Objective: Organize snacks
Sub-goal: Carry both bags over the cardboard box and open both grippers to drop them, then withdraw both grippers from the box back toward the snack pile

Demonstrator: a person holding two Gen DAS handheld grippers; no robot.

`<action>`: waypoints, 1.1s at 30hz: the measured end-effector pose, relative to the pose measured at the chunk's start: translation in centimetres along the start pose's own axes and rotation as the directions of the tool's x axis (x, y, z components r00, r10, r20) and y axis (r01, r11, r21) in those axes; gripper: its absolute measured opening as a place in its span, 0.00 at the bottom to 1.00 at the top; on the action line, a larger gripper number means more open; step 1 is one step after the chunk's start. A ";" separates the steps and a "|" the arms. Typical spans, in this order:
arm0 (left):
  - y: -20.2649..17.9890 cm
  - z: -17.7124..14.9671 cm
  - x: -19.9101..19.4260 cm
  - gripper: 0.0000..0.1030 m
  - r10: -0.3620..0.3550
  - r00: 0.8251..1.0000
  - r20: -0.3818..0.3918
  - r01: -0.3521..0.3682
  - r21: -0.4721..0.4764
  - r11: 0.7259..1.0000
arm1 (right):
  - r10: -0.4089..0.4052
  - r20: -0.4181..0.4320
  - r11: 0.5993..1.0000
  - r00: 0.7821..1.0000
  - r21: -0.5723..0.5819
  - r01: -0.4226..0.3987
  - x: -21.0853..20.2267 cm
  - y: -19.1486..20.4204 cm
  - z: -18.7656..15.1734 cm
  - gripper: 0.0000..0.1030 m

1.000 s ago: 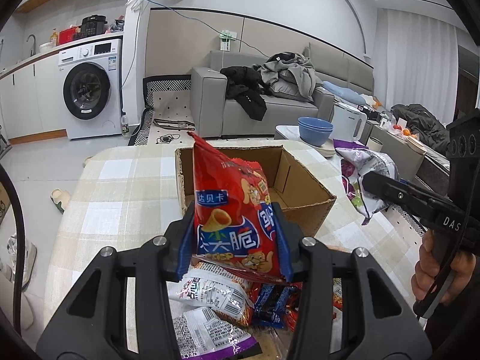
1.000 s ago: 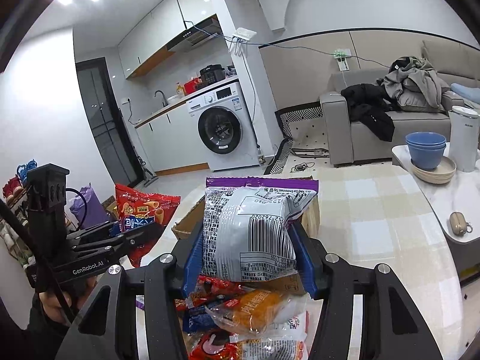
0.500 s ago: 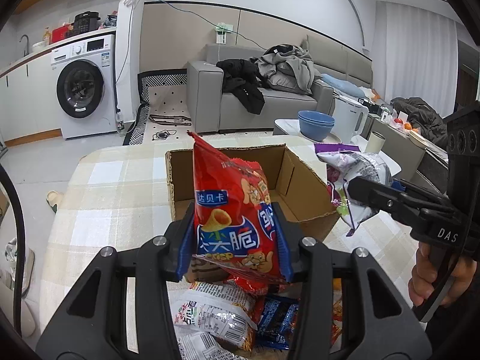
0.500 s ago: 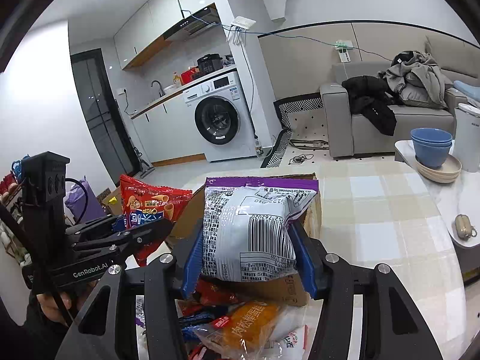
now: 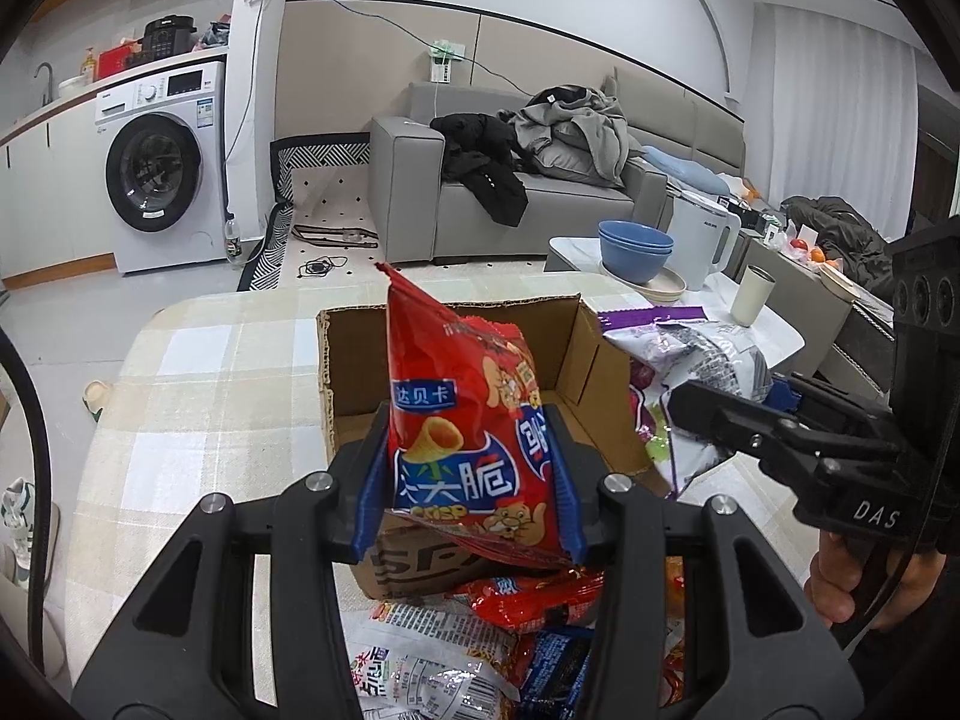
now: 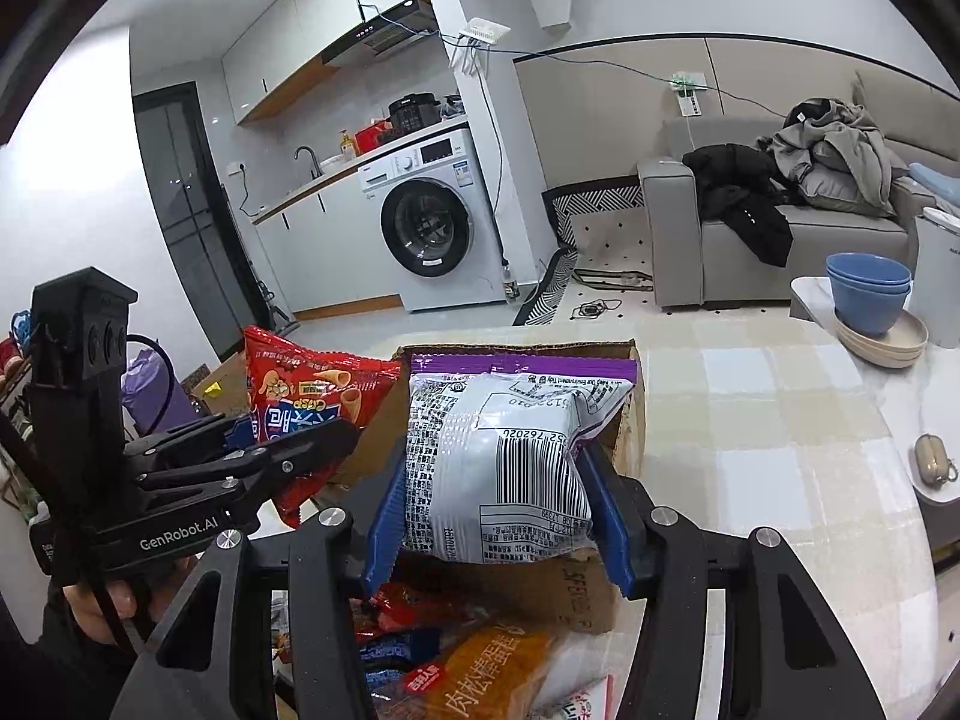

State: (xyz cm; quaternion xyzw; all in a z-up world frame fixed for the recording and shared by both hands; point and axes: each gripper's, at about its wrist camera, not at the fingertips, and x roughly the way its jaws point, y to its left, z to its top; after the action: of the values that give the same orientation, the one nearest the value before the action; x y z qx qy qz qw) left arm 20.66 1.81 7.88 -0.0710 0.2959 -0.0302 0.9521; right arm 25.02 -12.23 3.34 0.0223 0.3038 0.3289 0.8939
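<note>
My left gripper (image 5: 468, 480) is shut on a red snack bag (image 5: 462, 420), held upright over the near wall of an open cardboard box (image 5: 450, 330). My right gripper (image 6: 498, 498) is shut on a white and purple snack bag (image 6: 498, 456), held above the box's (image 6: 630, 420) right near corner. Each gripper shows in the other's view: the right one (image 5: 690, 402) with its white and purple bag (image 5: 690, 354), the left one (image 6: 336, 432) with the red bag (image 6: 300, 384). A pile of loose snack packets (image 5: 480, 648) lies on the table in front of the box.
The table has a checked cloth (image 5: 210, 390). To the right stands a low white table (image 6: 936, 384) with blue bowls (image 6: 867, 294), a kettle and a cup (image 5: 753, 294). A small pouch (image 6: 933, 459) lies there. A sofa and washing machine are behind.
Both grippers have carried their bags forward, closer to the cardboard box; the box now looms larger and the snack pile has slid lower in both views.
</note>
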 end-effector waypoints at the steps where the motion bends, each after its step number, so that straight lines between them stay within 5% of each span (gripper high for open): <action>1: 0.0 0.1 0.3 0.41 -0.002 1.000 -0.004 0.002 0.000 1.000 | -0.003 -0.003 1.000 1.000 -0.004 0.003 0.2 0.2 0.1 0.53; 12: -0.3 1.3 2.7 0.44 0.010 0.999 -0.046 -0.009 0.018 1.000 | -0.040 -0.050 0.999 0.998 -0.019 0.039 2.1 0.1 0.1 0.60; 21: -0.1 -0.1 2.4 0.78 0.024 0.998 -0.057 -0.023 0.010 1.000 | -0.048 -0.006 0.998 0.999 -0.039 0.048 -0.4 -0.1 -0.5 0.95; 25: -0.2 -1.2 1.4 1.00 0.061 0.996 -0.062 -0.059 0.034 0.998 | -0.052 -0.011 0.998 0.999 -0.044 0.052 -1.4 0.0 -1.4 0.99; 33: 1.2 -4.0 -2.0 0.99 0.057 0.998 -0.041 -0.057 -0.002 0.998 | -0.058 -0.035 0.998 0.998 0.002 0.058 -3.0 -0.9 -3.8 0.99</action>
State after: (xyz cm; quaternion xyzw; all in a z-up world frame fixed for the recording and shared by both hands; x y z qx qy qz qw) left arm 16.72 2.70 5.54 -0.0633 0.3174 -0.0041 0.9462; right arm 21.66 -15.33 1.62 0.0088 0.3204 0.3026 0.8976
